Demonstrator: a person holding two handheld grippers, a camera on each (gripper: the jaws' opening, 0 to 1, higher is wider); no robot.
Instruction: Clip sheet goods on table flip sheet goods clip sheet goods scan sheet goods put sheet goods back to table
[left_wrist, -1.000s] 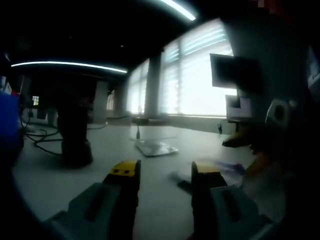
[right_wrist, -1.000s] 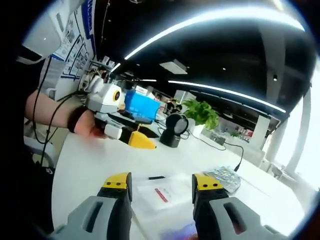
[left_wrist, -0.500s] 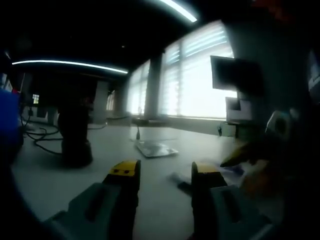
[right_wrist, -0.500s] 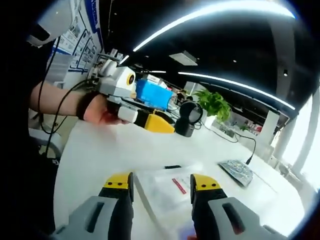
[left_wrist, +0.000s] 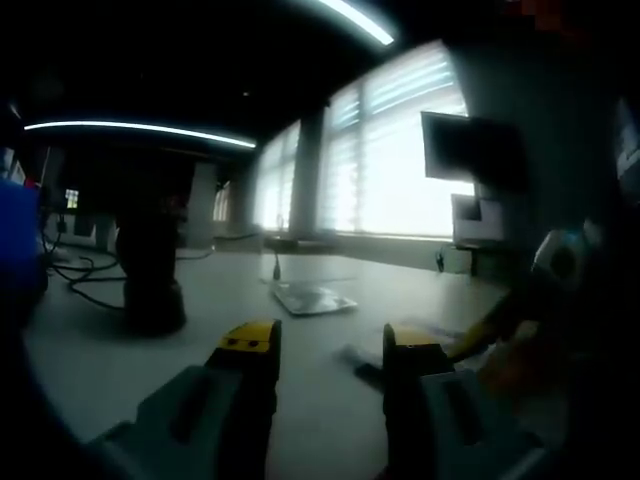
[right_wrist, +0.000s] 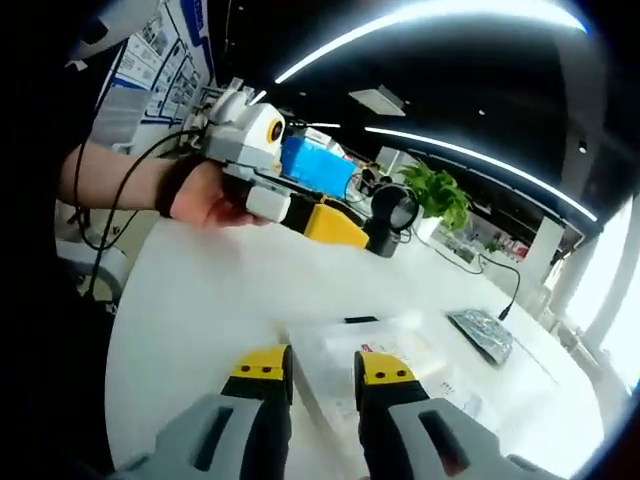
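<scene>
in the right gripper view the right gripper (right_wrist: 322, 368) hangs low over the white tabletop (right_wrist: 190, 300), its two yellow-tipped jaws drawn close together with a narrow gap left between them. the near edge of the sheet goods (right_wrist: 395, 355), a flat clear packet with a white card and a small red mark inside it, lies on the tabletop right at the jaw tips; whether the jaws have already pinched that edge cannot be told. beyond the packet a small dark strip (right_wrist: 360, 320) lies on the tabletop, and further right a flat patterned pouch (right_wrist: 481, 334) rests beside a black cable (right_wrist: 505, 290). the left gripper (right_wrist: 330, 222), held in a person's hand (right_wrist: 215, 200), hovers above the far left of the tabletop with its yellow jaws pointing toward a black scanner (right_wrist: 390, 215) on a stand. a blue box (right_wrist: 315, 170) and a green plant (right_wrist: 440, 195) stand behind.

the left gripper view is dim. the left gripper (left_wrist: 328, 345) has its jaws well apart with nothing between them. ahead on the tabletop (left_wrist: 150, 365) stand the dark scanner (left_wrist: 148, 270) and the flat pouch (left_wrist: 312, 296), with bright windows (left_wrist: 400, 150) behind. the right gripper (left_wrist: 520, 320) shows blurred at the right edge.
</scene>
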